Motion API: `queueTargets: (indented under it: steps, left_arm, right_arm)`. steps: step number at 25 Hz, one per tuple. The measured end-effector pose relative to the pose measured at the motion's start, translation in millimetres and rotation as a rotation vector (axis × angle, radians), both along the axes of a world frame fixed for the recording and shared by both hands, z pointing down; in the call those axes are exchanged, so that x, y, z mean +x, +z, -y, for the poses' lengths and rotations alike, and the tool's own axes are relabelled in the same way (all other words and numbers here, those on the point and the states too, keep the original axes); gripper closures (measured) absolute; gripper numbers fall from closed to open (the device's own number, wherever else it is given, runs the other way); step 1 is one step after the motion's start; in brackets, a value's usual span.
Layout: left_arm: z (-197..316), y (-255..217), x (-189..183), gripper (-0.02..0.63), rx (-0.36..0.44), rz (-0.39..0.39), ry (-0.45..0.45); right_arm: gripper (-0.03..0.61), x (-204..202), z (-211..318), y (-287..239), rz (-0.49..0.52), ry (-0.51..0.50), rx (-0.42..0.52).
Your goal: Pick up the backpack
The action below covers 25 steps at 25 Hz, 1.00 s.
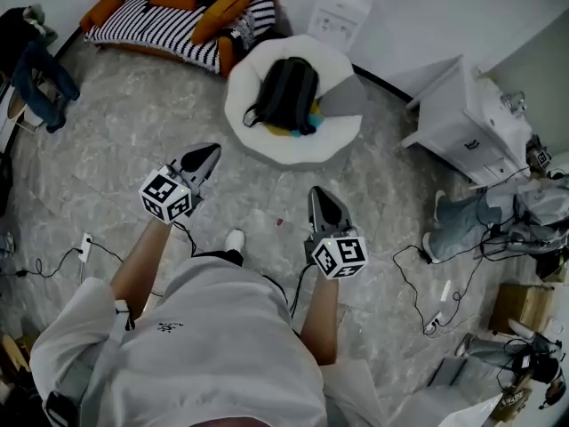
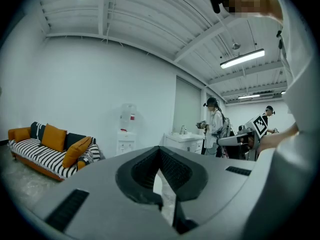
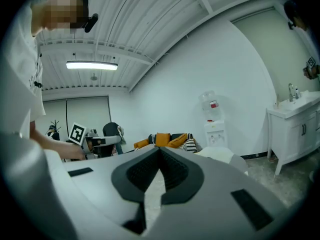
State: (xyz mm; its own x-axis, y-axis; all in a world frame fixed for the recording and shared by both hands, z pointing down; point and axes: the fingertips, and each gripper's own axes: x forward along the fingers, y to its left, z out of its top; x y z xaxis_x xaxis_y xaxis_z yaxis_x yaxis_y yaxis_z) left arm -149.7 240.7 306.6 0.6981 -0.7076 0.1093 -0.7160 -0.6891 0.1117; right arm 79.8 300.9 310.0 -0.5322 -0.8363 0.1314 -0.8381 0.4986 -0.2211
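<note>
A dark backpack (image 1: pixel 286 94) lies on a round white floor cushion (image 1: pixel 293 149), ahead of me in the head view. My left gripper (image 1: pixel 210 152) hovers over the floor short of the cushion's near left rim, jaws shut and empty. My right gripper (image 1: pixel 317 194) hangs further back, below the cushion's near edge, also shut with nothing in it. In the left gripper view the jaws (image 2: pixel 160 150) meet at a closed seam, and the same holds in the right gripper view (image 3: pixel 160 151). There the white cushion (image 3: pixel 220 154) shows just beyond the jaws; the backpack is hidden in both gripper views.
A striped sofa (image 1: pixel 178 20) with orange pillows stands at the back left, a water dispenser (image 1: pixel 338 12) behind the cushion, and a white cabinet (image 1: pixel 467 118) to the right. Cables (image 1: pixel 418 283) and bags lie on the floor at right. Another person (image 2: pixel 215 126) stands by the cabinet.
</note>
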Motion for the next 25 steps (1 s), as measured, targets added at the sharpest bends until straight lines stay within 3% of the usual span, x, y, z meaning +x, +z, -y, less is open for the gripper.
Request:
queueTargets:
  steps: [12, 25]
  left_arm:
    - [87.3, 14.4, -32.8, 0.612, -0.023, -0.005, 0.037]
    - [112.7, 29.7, -50.2, 0.612, -0.048, -0.018, 0.009]
  right_arm:
    - [0.571, -35.1, 75.1, 0.4, -0.029, 0.037, -0.014]
    - [0.571, -43.7, 115.1, 4.8, 0.024, 0.035, -0.028]
